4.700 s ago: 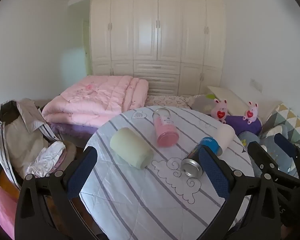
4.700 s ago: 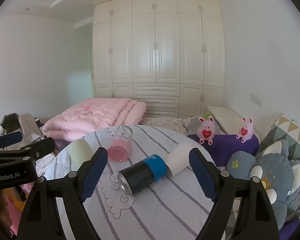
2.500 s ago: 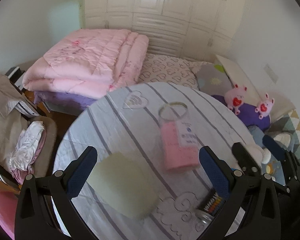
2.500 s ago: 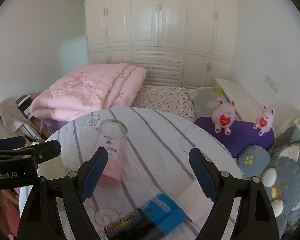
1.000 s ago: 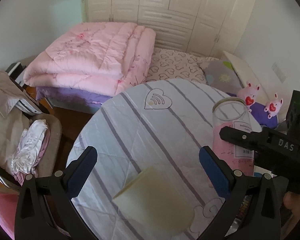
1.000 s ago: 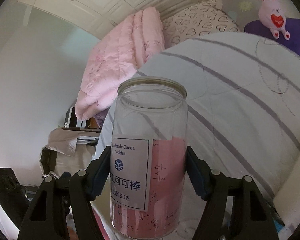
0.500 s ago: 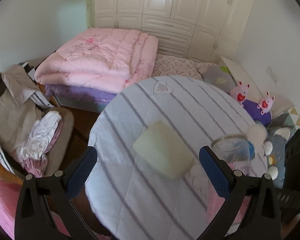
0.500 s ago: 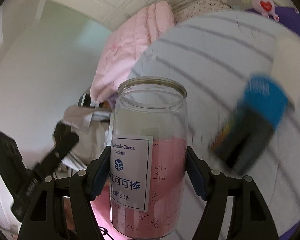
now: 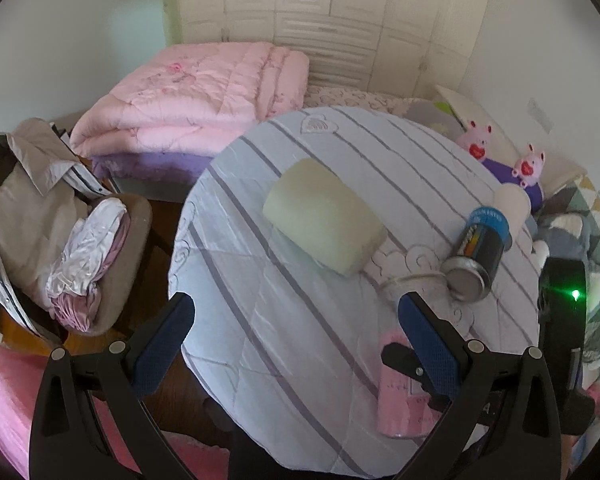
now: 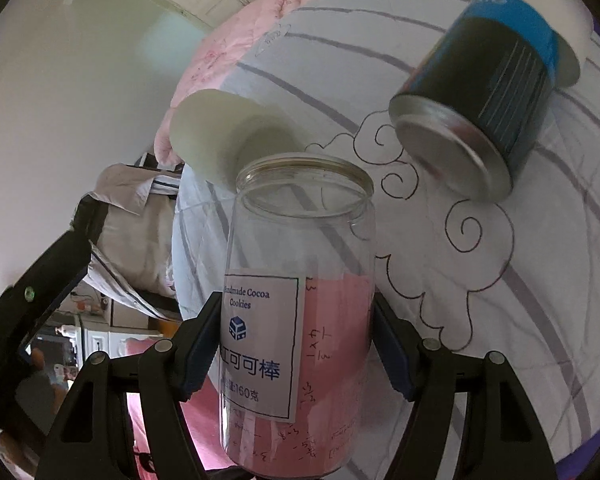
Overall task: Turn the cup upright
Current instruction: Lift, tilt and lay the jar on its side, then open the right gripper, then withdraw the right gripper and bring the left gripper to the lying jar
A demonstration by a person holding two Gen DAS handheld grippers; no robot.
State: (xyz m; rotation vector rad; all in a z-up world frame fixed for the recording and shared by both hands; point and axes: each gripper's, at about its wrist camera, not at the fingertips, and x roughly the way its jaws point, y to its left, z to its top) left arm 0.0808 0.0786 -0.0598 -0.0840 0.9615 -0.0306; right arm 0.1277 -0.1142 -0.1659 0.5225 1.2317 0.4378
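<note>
Left wrist view shows the round striped table as the landmark, with the pale green cup lying on its side near the middle and the dark blue-banded can also toppled toward the table's right edge. At the table's near-right edge the clear jar with pink paper, mouth up, is pinched between the pads of the right gripper, while the left gripper hangs spread wide and empty above the table's near edge. Judging by this, the jar is righted but not released, and the other containers remain to be flipped.
</note>
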